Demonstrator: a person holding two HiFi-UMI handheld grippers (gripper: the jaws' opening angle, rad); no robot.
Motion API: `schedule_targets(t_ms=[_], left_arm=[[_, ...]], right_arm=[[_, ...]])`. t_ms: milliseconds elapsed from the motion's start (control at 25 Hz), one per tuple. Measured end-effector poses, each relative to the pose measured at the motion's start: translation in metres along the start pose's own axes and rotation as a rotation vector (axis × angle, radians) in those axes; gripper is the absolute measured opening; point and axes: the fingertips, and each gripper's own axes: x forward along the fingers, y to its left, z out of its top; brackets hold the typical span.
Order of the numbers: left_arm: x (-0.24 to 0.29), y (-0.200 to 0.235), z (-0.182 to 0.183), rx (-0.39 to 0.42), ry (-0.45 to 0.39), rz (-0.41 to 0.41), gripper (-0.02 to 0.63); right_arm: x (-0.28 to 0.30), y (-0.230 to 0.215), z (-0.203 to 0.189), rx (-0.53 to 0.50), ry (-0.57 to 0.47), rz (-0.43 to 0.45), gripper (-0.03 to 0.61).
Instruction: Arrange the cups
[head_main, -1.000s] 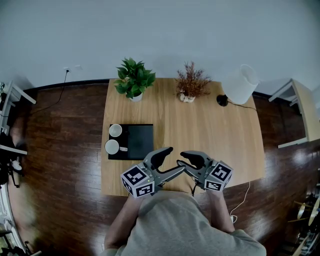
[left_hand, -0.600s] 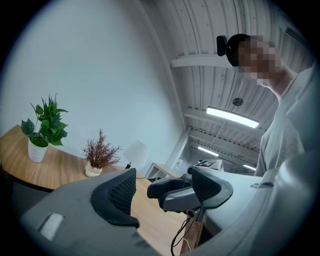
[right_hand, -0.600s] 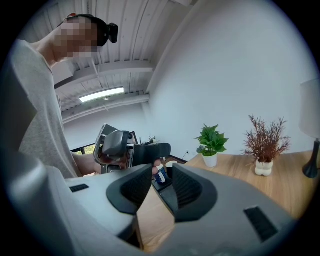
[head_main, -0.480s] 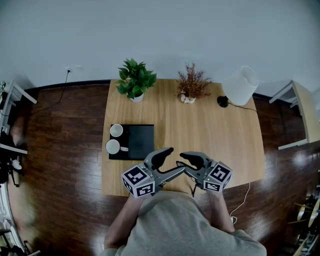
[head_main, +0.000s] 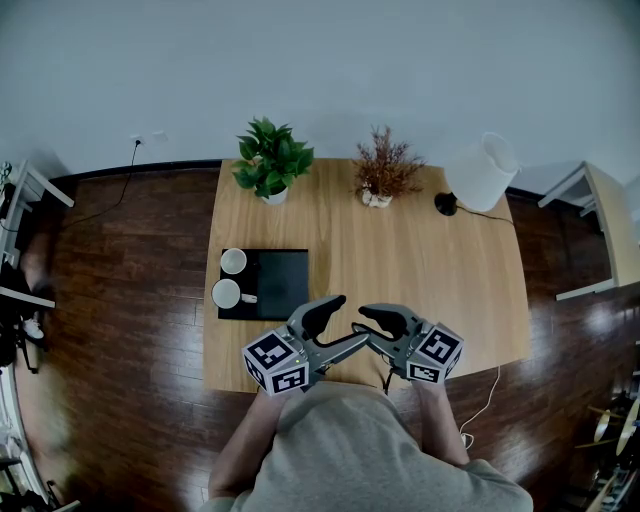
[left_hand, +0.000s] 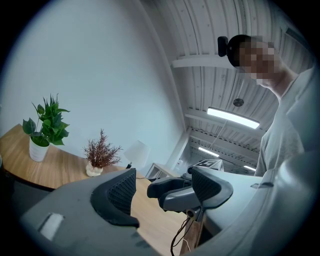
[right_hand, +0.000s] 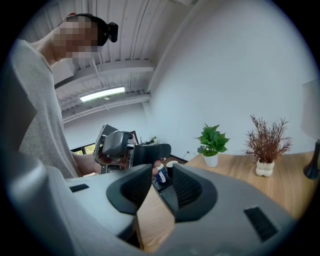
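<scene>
Two white cups (head_main: 233, 261) (head_main: 226, 294) stand on the left part of a black tray (head_main: 285, 285) at the left side of the wooden table (head_main: 430, 270). Both grippers hover over the table's near edge, tips facing each other, to the right of and nearer than the tray. The left gripper (head_main: 335, 330) is open with nothing between its pads (left_hand: 121, 191). The right gripper (head_main: 368, 330) is also open, its jaws a little apart and empty. Past the right gripper (right_hand: 162, 189), the right gripper view shows one cup (right_hand: 172, 163) and the left gripper (right_hand: 150, 151).
At the table's far edge stand a green potted plant (head_main: 270, 158), a dried reddish plant (head_main: 383, 170) and a white lamp (head_main: 480, 170). A cable (head_main: 482, 392) hangs off the near right corner. A light side table (head_main: 605, 225) stands to the right on the dark wood floor.
</scene>
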Motion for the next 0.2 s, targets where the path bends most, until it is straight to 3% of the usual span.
schedule_targets(t_ms=[200], left_arm=[[-0.0016,0.0021,0.0004,-0.004,0.0,0.003,0.353]], right_arm=[[0.0011,0.0,-0.0018,0.006,0.004,-0.001,0.126]])
